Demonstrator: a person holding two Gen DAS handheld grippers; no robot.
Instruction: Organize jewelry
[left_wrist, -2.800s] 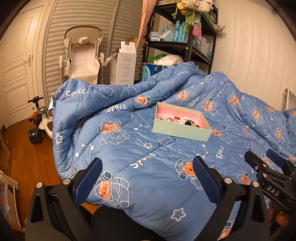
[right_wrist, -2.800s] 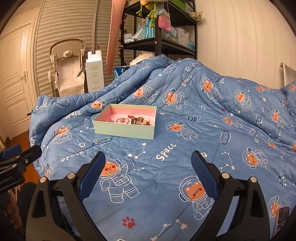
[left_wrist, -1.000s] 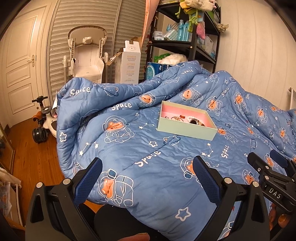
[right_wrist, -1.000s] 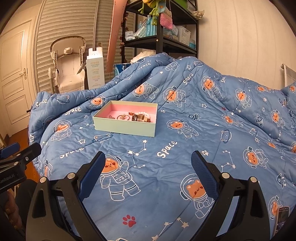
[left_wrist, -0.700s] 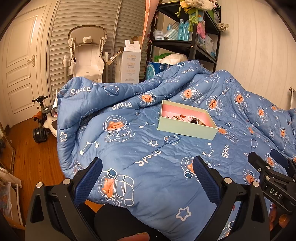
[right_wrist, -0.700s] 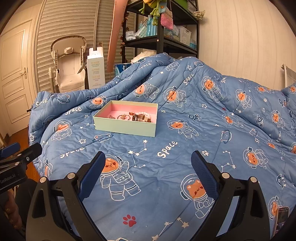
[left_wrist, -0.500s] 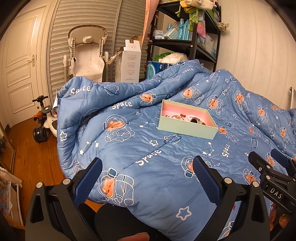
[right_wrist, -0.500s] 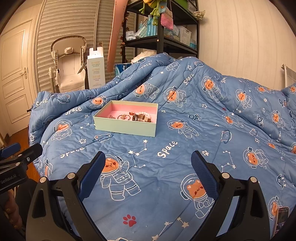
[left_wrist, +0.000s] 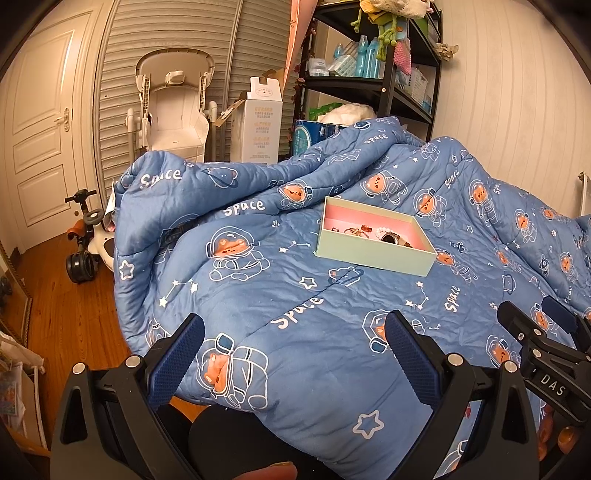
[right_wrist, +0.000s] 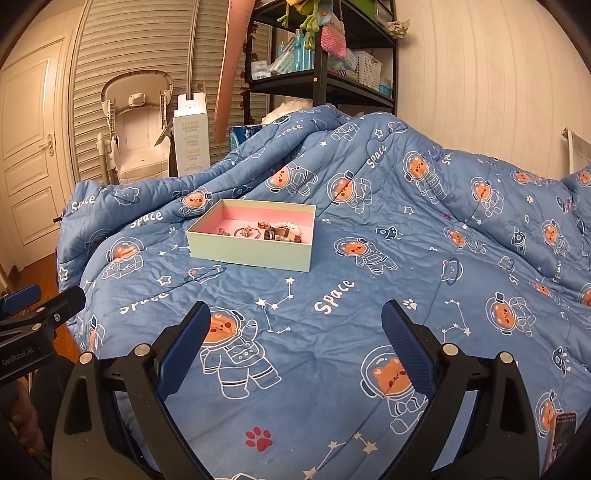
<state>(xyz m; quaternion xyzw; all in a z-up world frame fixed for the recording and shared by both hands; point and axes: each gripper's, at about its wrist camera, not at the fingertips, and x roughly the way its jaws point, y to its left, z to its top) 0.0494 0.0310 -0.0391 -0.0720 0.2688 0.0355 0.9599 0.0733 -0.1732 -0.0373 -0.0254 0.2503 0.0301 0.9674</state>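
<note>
Both the left gripper (left_wrist: 295, 354) and the right gripper (right_wrist: 295, 343) hover with jaws spread and empty, well short of the mint box (right_wrist: 255, 254) holding all the jewelry (right_wrist: 271, 232) on the quilt (right_wrist: 406, 280), a scene fitting either sorting ahead or sorting finished.

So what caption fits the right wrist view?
Open right tongs face a mint box of jewelry on a space-print quilt.

Warm, dim indoor light, soft shadows, sharp focus throughout, strong fisheye bending, dark vignetted corners
</note>
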